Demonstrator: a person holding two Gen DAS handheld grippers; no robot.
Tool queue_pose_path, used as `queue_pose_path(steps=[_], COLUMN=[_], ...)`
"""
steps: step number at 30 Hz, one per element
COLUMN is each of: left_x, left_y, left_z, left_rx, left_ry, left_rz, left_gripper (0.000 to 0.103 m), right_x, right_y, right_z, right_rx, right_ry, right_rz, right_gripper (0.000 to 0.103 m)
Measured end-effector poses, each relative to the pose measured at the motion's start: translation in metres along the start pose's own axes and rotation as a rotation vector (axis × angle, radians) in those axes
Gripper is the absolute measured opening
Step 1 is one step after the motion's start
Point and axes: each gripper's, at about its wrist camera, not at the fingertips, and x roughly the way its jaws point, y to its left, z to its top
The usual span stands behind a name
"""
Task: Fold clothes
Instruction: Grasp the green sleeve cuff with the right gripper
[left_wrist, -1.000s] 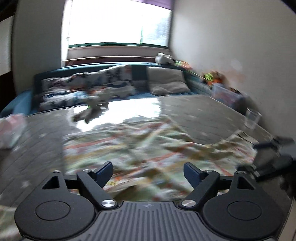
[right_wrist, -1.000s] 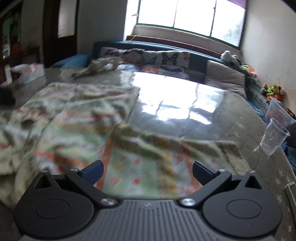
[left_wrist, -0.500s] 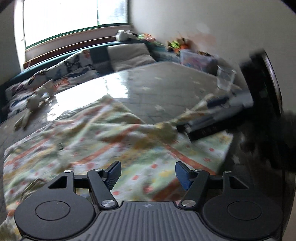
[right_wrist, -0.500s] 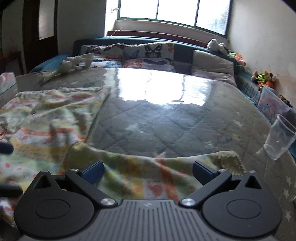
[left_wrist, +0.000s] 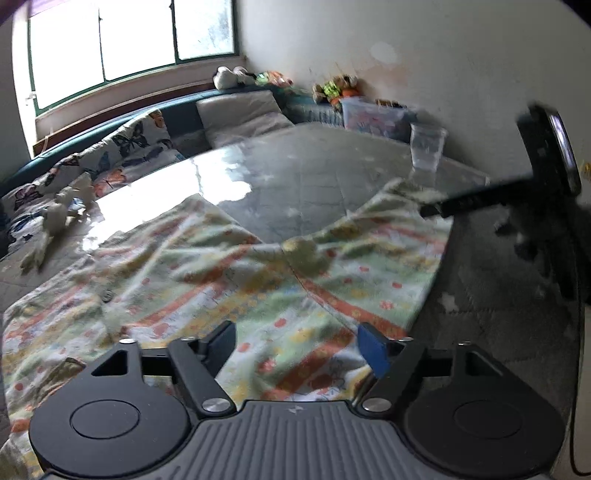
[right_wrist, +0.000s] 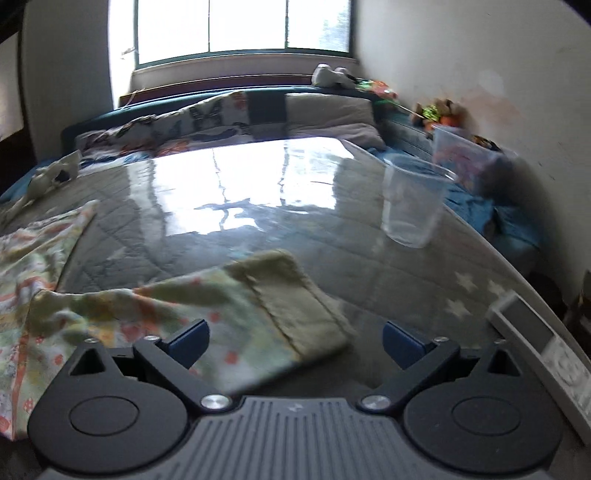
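Observation:
A pale green garment (left_wrist: 229, 280) with orange stripes and small flowers lies spread and rumpled on the glossy quilted table (left_wrist: 317, 184). My left gripper (left_wrist: 297, 345) is open and empty, just above the garment's near part. My right gripper (right_wrist: 293, 341) is open and empty over the end of a sleeve, whose plain green cuff (right_wrist: 295, 295) lies flat on the table. In the left wrist view the right gripper (left_wrist: 443, 208) shows as a dark bar at that sleeve end, on the right.
A clear plastic cup (right_wrist: 413, 199) stands at the table's right side, beyond the cuff. A white remote-like device (right_wrist: 543, 350) lies by the right edge. A white soft toy (left_wrist: 59, 218) lies at the far left. Cushions (left_wrist: 240, 114) and a toy box (left_wrist: 373, 114) line the back.
Both grippers have swung to the right. The right gripper has moved from over the garment's body out to the sleeve's cuff, closer to the cup. Both have stayed open.

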Motion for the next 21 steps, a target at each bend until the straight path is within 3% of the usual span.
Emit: queue_pose_path(steps=[7, 9, 14, 16, 18, 21], left_x=[-0.039, -0.05, -0.074, -0.082, -0.089, -0.1], left_y=[0.017, 0.024, 0.045, 0.056, 0.066, 0.083], left_z=[0.006, 0.007, 0.001, -0.005, -0.011, -0.021], left_rx=[-0.055, -0.07, -0.122, -0.151, -0.18, -0.223], left_ry=[-0.111, -0.141, -0.185, -0.186, -0.188, -0.19], left_rz=[0.04, 0.061, 0.12, 0.146, 0.173, 0.212], left_gripper=[0.093, 0.103, 0.103, 0.103, 0.103, 0.103], right_x=[-0.002, -0.001, -0.002, -0.003, -0.005, -0.011], right_y=[-0.008, -0.007, -0.008, -0.01, -0.01, -0.008], right_z=[-0.006, -0.006, -0.006, -0.005, -0.004, -0.002], right_rx=[0.063, 0.065, 0.089, 0.104, 0.113, 0.12], right_ry=[-0.012, -0.017, -0.03, -0.034, -0.043, -0.062], right_rz=[0.002, -0.006, -0.002, 0.006, 0.022, 0.052], right_gripper=[0.07, 0.066, 0.037, 0.02, 0.012, 0.008])
